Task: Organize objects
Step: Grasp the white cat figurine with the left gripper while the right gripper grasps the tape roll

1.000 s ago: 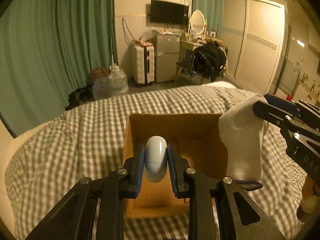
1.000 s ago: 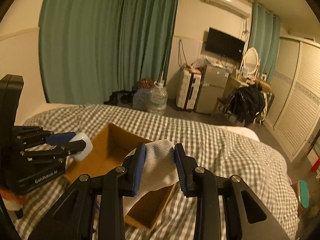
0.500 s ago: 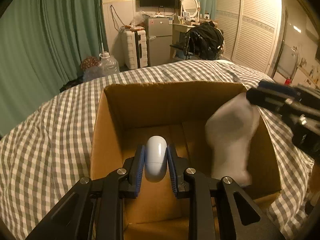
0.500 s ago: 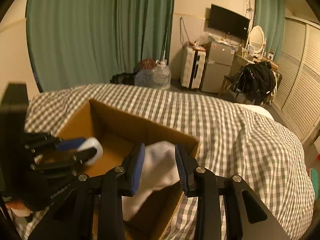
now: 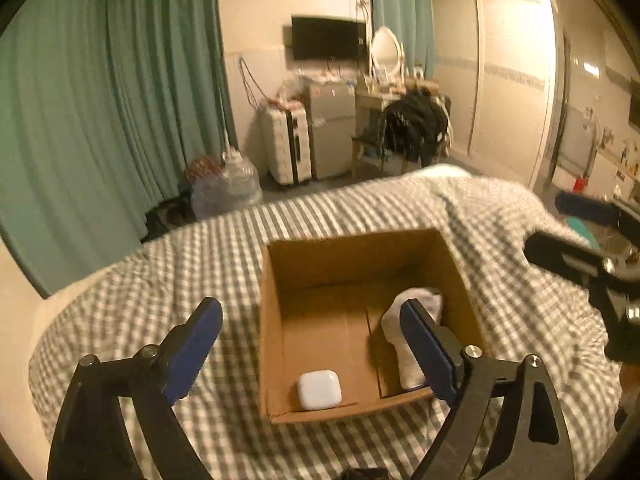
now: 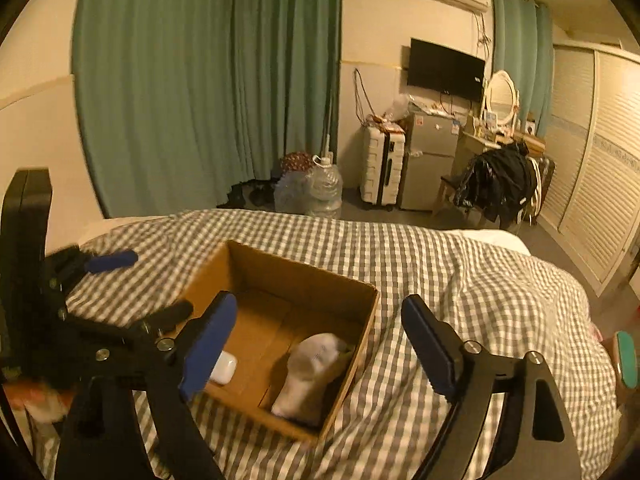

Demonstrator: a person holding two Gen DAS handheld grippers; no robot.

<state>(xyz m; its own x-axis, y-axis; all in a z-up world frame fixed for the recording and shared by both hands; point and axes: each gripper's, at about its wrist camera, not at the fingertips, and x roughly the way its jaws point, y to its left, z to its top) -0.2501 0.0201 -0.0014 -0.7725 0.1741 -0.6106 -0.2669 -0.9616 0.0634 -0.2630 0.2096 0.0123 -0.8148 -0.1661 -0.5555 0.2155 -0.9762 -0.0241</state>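
Note:
An open cardboard box (image 5: 272,320) (image 6: 360,328) sits on the checked bed. A white earbud case (image 5: 319,389) (image 6: 224,367) lies on the box floor at its near left. A white sock (image 5: 408,336) (image 6: 310,372) lies crumpled at the box's right side. My left gripper (image 5: 308,344) is open and empty, above the box's near edge. My right gripper (image 6: 316,344) is open and empty, above the box on its right side. Each gripper shows in the other's view: the right one (image 5: 592,248), the left one (image 6: 116,292).
The grey checked bedspread (image 5: 140,292) (image 6: 480,300) surrounds the box. Beyond the bed are green curtains (image 6: 200,80), water jugs (image 6: 326,190), a white suitcase (image 5: 286,146), a small fridge (image 6: 428,160) and a chair with dark clothes (image 6: 500,184).
Both grippers opened and pulled back up from the box. The earbud case and the sock were let go and now lie inside the box.

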